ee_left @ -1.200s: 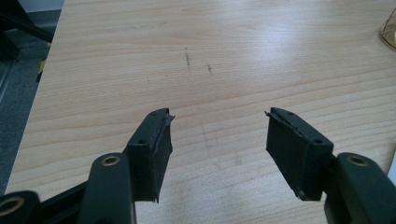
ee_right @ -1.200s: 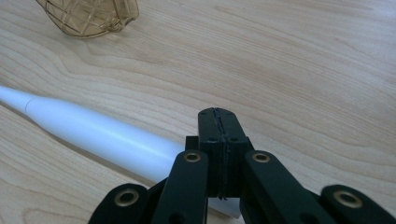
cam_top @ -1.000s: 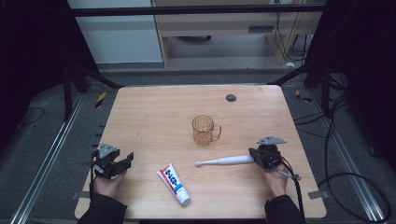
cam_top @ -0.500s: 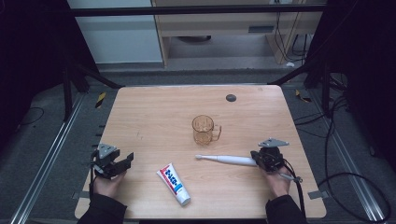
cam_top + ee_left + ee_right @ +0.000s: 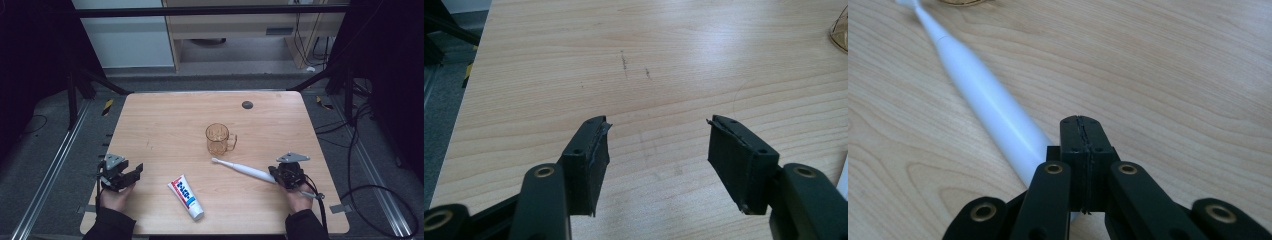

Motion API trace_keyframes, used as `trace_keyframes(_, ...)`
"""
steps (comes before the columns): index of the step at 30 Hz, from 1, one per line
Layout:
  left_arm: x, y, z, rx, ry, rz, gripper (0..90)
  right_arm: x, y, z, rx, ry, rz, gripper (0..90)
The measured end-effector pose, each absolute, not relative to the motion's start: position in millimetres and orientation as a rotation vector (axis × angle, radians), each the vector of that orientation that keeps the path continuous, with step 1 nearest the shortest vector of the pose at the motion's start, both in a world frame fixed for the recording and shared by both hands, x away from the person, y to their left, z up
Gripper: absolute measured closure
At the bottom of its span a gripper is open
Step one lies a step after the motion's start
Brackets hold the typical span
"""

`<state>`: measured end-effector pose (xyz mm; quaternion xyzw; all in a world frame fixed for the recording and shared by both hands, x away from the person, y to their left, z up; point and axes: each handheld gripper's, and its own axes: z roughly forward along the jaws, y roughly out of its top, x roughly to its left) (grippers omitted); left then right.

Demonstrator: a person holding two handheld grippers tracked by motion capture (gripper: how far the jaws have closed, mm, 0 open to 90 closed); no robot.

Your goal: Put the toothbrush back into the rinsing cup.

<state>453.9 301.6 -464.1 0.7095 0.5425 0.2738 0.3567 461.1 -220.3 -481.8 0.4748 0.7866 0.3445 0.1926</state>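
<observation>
Electric toothbrush [image 5: 244,170], white and slim, lies flat on the counter [image 5: 165,120] in the high view, its brush head pointing toward the amber cup [image 5: 218,139] and ending just beside the cup's base, its thick end at the right gripper [image 5: 280,176]. That gripper rests low on the counter at the handle's end. The left gripper [image 5: 131,175] sits well apart at the near left edge, empty, with a toothpaste tube [image 5: 186,191] between the two hands. Counted here: one toothbrush, one cup, one tube, two grippers, and one small dark disc [image 5: 247,104] near the far edge.

In the left gripper view, the left gripper [image 5: 658,141] stands fairly wide with only bare wood between its pads, and the cup's rim [image 5: 840,34] just shows at the upper right corner.

In the right gripper view, the right gripper [image 5: 1082,131] has its jaws pressed fully together with nothing between them; the toothbrush handle [image 5: 990,110] runs beside and partly under them on the left, touching or nearly so, its head [image 5: 907,2] reaching the cup's base [image 5: 962,2].

The step in hand looks like taking up the toothbrush. To do it well, the right gripper should spread its jaws first, shift sideways so the handle's thick part lies between the pads, then close squarely across it, since a round, smooth handle may roll away if nudged.
</observation>
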Motion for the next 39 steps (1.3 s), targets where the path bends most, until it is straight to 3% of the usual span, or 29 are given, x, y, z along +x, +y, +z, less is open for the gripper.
trace_keyframes(39,452,301,-463,1.831,1.401,0.694,41.7,424,-212,-482,1.300,2.283,0.972,90.0)
